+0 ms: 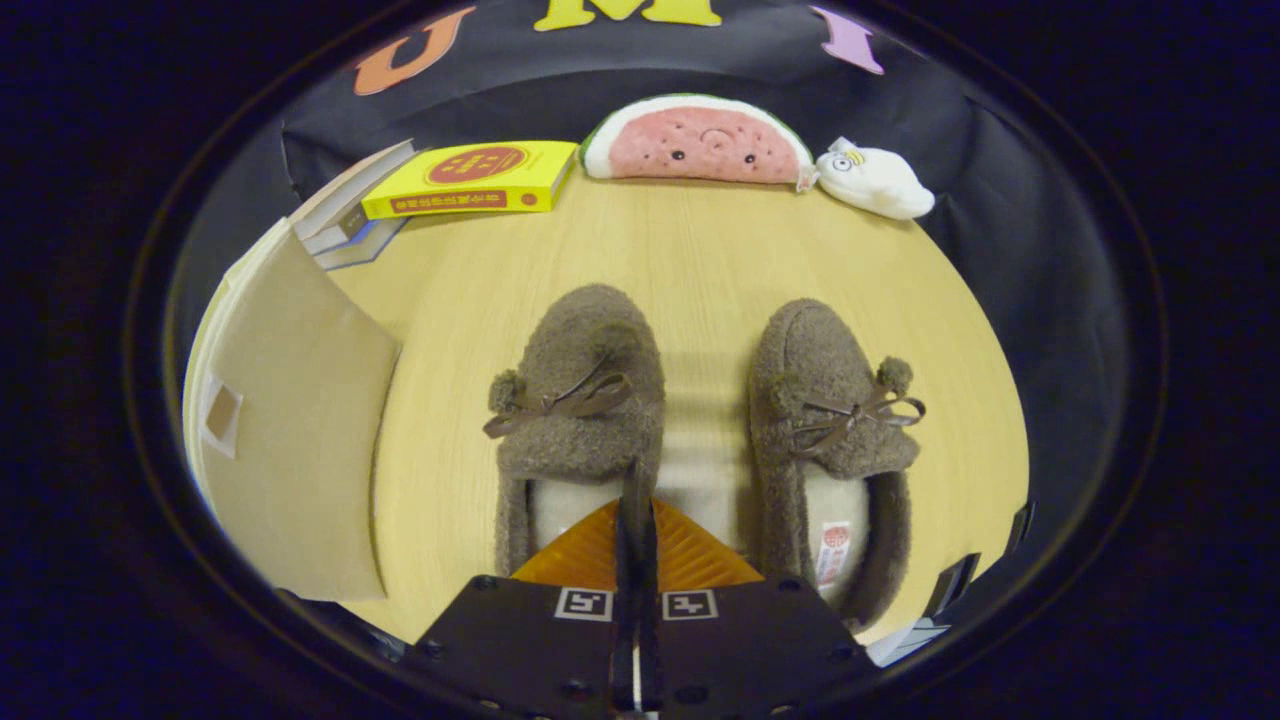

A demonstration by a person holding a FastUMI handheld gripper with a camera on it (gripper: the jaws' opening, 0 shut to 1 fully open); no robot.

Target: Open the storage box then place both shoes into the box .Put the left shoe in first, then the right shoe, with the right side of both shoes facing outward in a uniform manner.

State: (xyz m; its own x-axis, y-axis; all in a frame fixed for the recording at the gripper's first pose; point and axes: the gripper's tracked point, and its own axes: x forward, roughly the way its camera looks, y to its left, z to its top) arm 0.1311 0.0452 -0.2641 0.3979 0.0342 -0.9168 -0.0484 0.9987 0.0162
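Between fuzzy shoes (700, 430), gripper (636, 500) seemingly closed.

Fuzzy fleece shoes (700, 420), matt wood-grain table (700, 260), glossy paper book (470, 180)

We see two fuzzy brown slippers side by side on table, toes pointing away, bows on top. Left shoe (578, 400) just ahead of fingers; right shoe (832, 430) beside it. Storage box (290, 420) stands left, beige.
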